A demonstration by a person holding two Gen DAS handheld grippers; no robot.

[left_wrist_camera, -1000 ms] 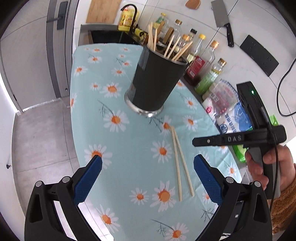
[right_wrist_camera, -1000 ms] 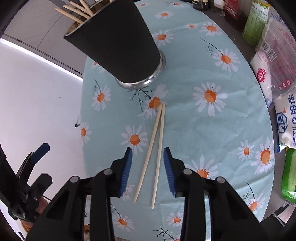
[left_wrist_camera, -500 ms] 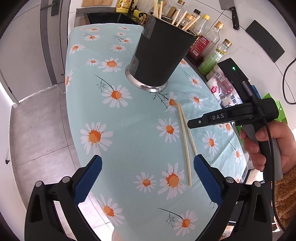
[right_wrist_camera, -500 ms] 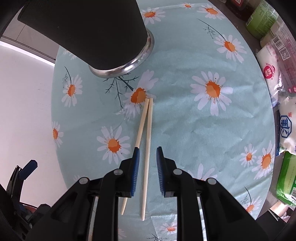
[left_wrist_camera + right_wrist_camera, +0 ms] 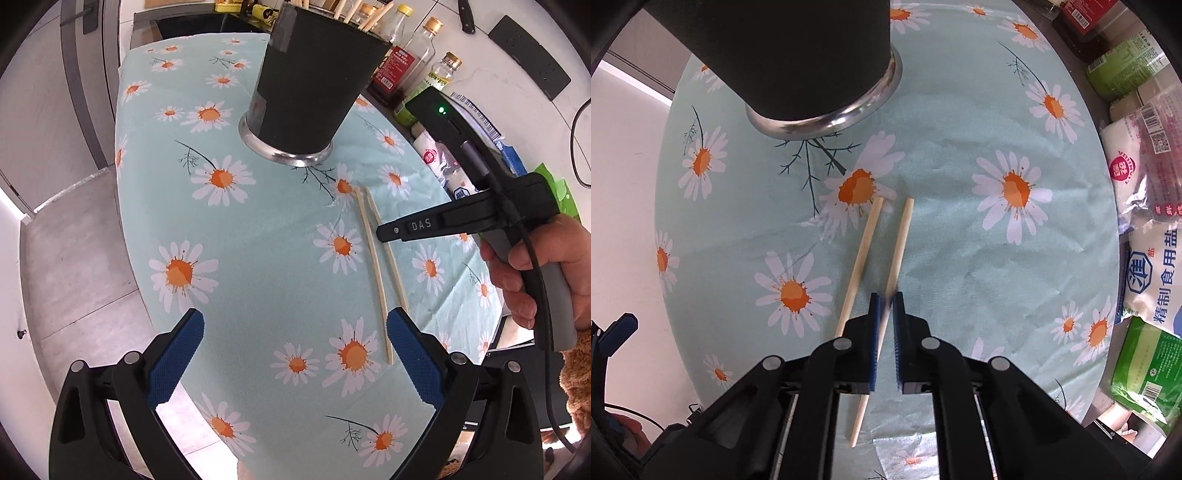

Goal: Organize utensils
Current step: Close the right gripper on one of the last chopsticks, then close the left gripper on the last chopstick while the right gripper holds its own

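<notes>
Two wooden chopsticks lie side by side on the daisy tablecloth (image 5: 960,266). My right gripper (image 5: 885,301) is closed around the right chopstick (image 5: 900,240) at its middle, low on the cloth; the left chopstick (image 5: 862,247) lies just beside the left pad. A black utensil holder (image 5: 314,77) with a metal base stands just beyond, with several chopsticks in it. My left gripper (image 5: 295,343) is open and empty above the near edge of the table. The right gripper (image 5: 384,234) shows in the left wrist view over the chopsticks (image 5: 373,254).
Sauce bottles (image 5: 402,62), salt bags (image 5: 1152,266) and green packets (image 5: 1145,369) line the right side of the table. The table edge drops to a grey floor (image 5: 74,240) on the left. A knife (image 5: 465,14) hangs on the back wall.
My right gripper has moved down and forward to the chopsticks and its pads have closed from wide apart onto the right chopstick. The left gripper has moved closer to the holder.
</notes>
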